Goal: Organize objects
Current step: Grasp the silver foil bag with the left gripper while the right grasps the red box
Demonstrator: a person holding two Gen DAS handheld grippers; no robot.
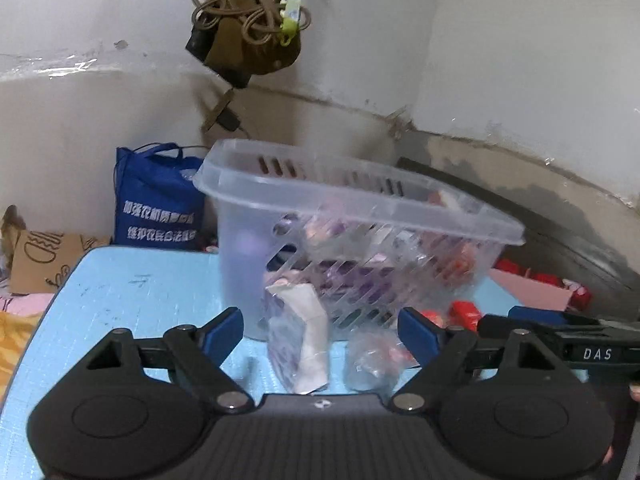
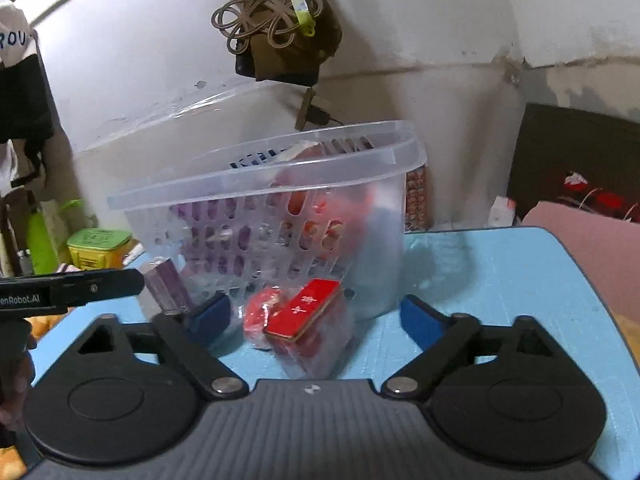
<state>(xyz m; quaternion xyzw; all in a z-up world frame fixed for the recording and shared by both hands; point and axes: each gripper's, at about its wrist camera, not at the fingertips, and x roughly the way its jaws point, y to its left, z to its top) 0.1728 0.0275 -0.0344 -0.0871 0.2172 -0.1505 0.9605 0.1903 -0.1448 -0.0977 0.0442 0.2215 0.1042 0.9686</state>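
Observation:
A clear slotted plastic basket [image 1: 360, 204] stands on the light-blue table [image 1: 132, 292], holding purple and red packets. My left gripper [image 1: 320, 330] is open; between its fingers, on the table in front of the basket, lie a purple-and-white packet [image 1: 298, 344] and a clear bag with red bits [image 1: 372, 360]. In the right wrist view the basket [image 2: 280, 184] is straight ahead. My right gripper [image 2: 316, 320] is open around a red box in clear wrap [image 2: 304, 316], not closed on it. A purple packet [image 2: 166, 286] leans left of it.
A blue tote bag [image 1: 156, 196] and a cardboard piece [image 1: 44, 260] sit behind the table at left. Red boxes [image 1: 464, 314] and a pink sheet [image 1: 536, 292] lie to the right. A green container [image 2: 98, 246] stands at far left. Cords hang on the wall [image 1: 244, 8].

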